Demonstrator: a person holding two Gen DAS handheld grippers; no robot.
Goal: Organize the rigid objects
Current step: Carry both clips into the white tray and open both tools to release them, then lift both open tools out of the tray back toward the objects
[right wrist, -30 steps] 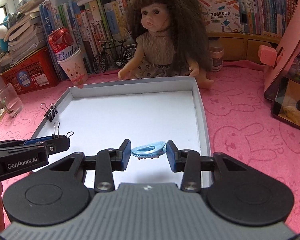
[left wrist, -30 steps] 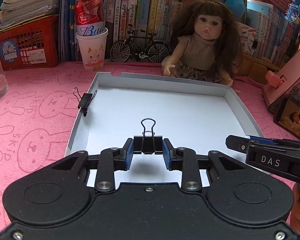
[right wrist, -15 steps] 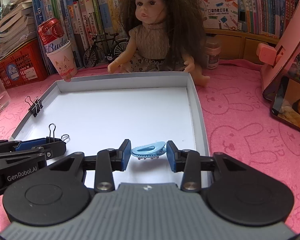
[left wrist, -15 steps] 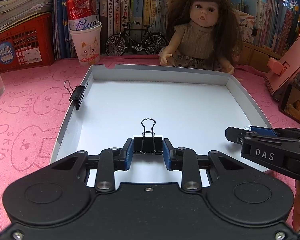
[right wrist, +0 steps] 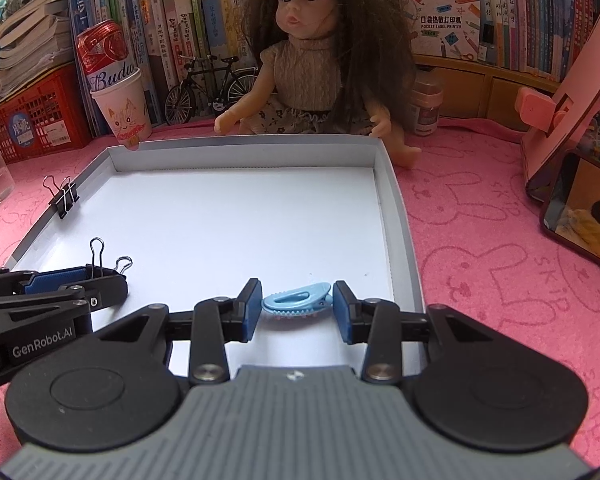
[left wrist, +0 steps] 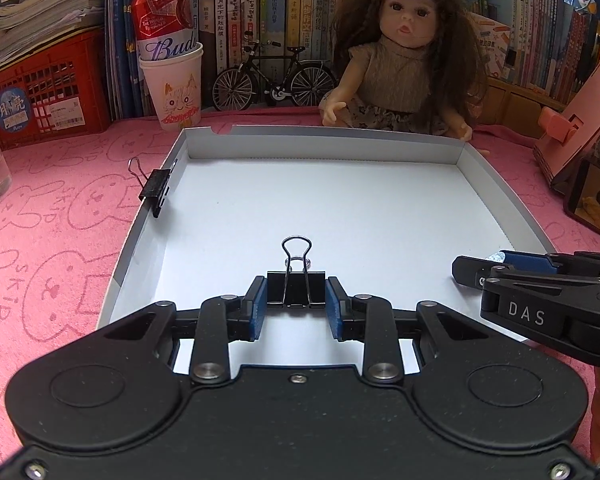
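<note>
Two claws hang over the shallow white tray [left wrist: 496,196], and each one is carrying something. Biggest task thing first: the left claw [left wrist: 296,300] is clenched on a black binder clip [left wrist: 296,289], wire loops pointing toward the tray's far wall, low over the tray's near edge. The right claw [right wrist: 296,304] is grasping a small blue hair clip [right wrist: 298,300], side on, over the tray's near right corner. A second binder clip [left wrist: 156,190] is already pinched onto the tray's left wall. My guess at the step: setting both pieces down inside the tray. To do it well I'd lower each claw until the piece nearly rests on the tray floor, release gently so nothing bounces, and keep the two well apart. As for the surroundings, the tray sits on a pink bunny-print tabletop [left wrist: 52,240], with a doll [right wrist: 316,64] just past the tray's far wall, a paper cup holding a red can [left wrist: 172,80] off its far left corner, and packed bookshelves behind.
</note>
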